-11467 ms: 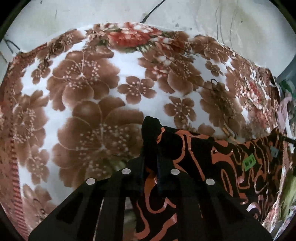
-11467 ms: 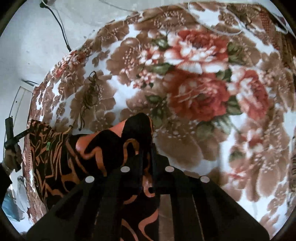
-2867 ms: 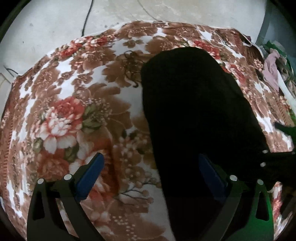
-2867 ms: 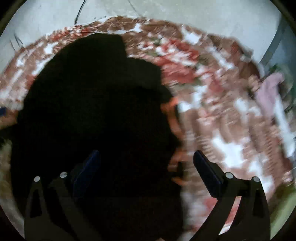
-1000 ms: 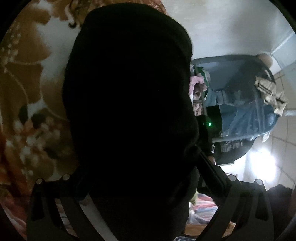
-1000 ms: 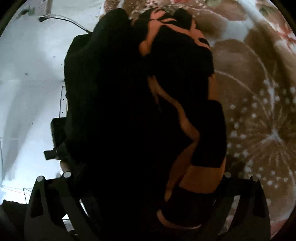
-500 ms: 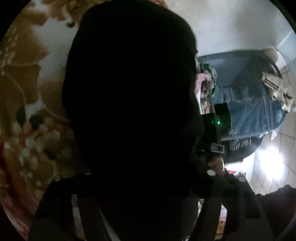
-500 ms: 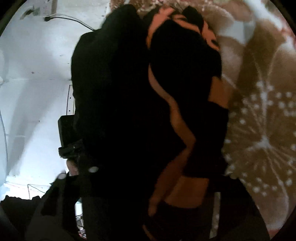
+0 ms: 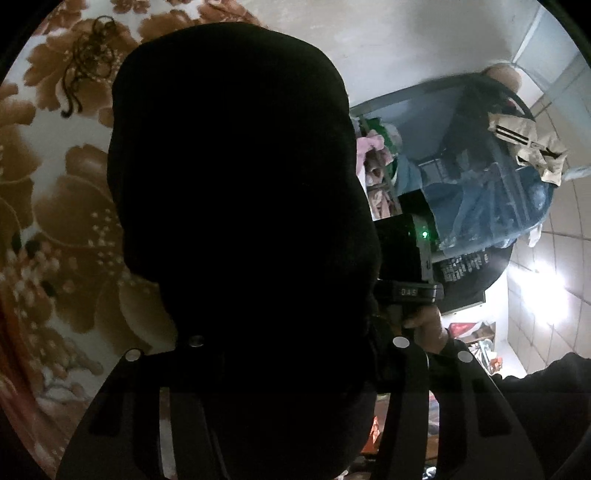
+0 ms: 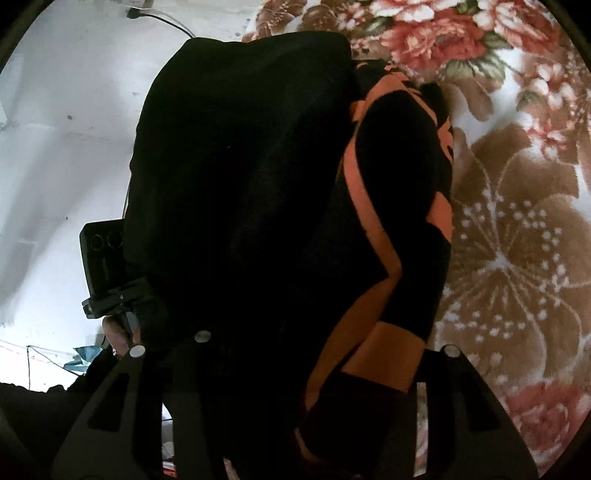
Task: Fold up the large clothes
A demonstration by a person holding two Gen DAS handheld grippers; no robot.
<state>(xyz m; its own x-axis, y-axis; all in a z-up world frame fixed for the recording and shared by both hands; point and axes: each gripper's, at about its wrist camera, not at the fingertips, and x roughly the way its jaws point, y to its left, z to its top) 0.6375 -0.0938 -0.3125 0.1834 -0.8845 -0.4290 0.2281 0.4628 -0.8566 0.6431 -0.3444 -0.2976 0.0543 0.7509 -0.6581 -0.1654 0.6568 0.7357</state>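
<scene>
Over floral blanket [image 9: 55, 192], folded garment [image 10: 295, 206] bunched between both closing tools, left gripper [image 9: 291, 369] and right gripper [image 10: 310, 373], long axis toward twelve o'clock, equally near both hands.

My grippers [image 9: 291, 387] are matte black with round silver screws; my sleeve [image 9: 535, 391] is black.

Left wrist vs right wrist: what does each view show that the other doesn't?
Left wrist only: a blue rack stuffed with clothes, a white tiled wall, and a plain black fabric face.
Right wrist only: orange curved stripes on the fabric, and a white wall with a cable.
Both: the folded black garment filling the frame over the brown-and-red floral blanket.
</scene>
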